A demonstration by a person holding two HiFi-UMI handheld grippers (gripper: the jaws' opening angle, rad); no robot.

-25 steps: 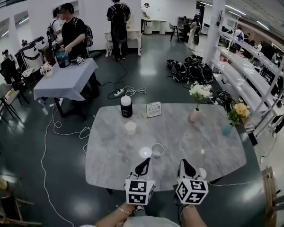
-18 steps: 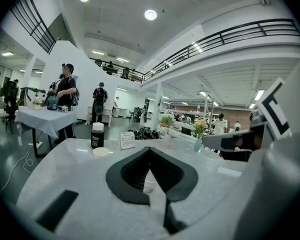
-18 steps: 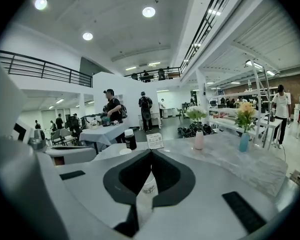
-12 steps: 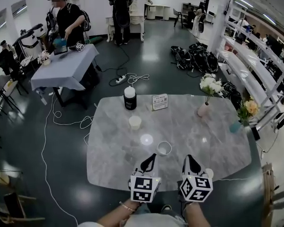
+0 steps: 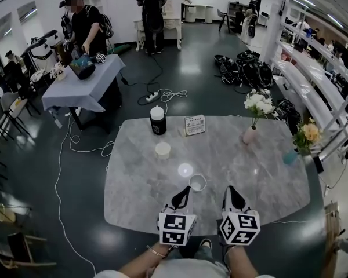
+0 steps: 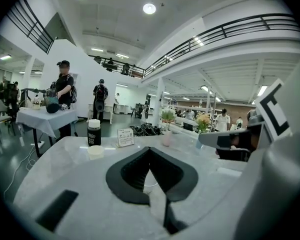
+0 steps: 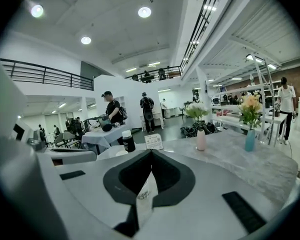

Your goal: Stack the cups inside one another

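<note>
black bottle [image 5: 157,120]: stands upright with a white cap, at the far left of the marble worktop [image 5: 133,196].
cream cup [image 5: 162,150]: upright on the near side of the bottle. It is well apart from both grippers.
left gripper [image 5: 183,193]: its dark fingers [image 6: 128,179] meet tip to tip, with nothing pinched between them. It hangs over the near edge of the worktop and points at the near cup.
near cup [image 5: 197,183]: upright with its mouth open, just beyond the left fingertips and slightly to their right. Whether it touches them cannot be told. In the left gripper view the near cup [image 6: 149,183] shows through the slit below the closed tips, so it lies past the fingers and not between them. A bright ceiling reflection lies on the stone just beside it.
card [image 5: 194,124]: a small printed sign standing just right of the bottle, at the far side.
right gripper [image 5: 228,191]: its fingers [image 7: 128,179] are closed tip to tip. A white piece with small print [image 7: 140,196] fills the slit below the tips, and what it is cannot be told. The near cup lies ahead and to the left, apart from these fingers.
pink vase [image 5: 250,135]: upright with white flowers, right of the card.
teal vase [image 5: 290,155]: upright with yellow flowers, near the right edge.
</note>
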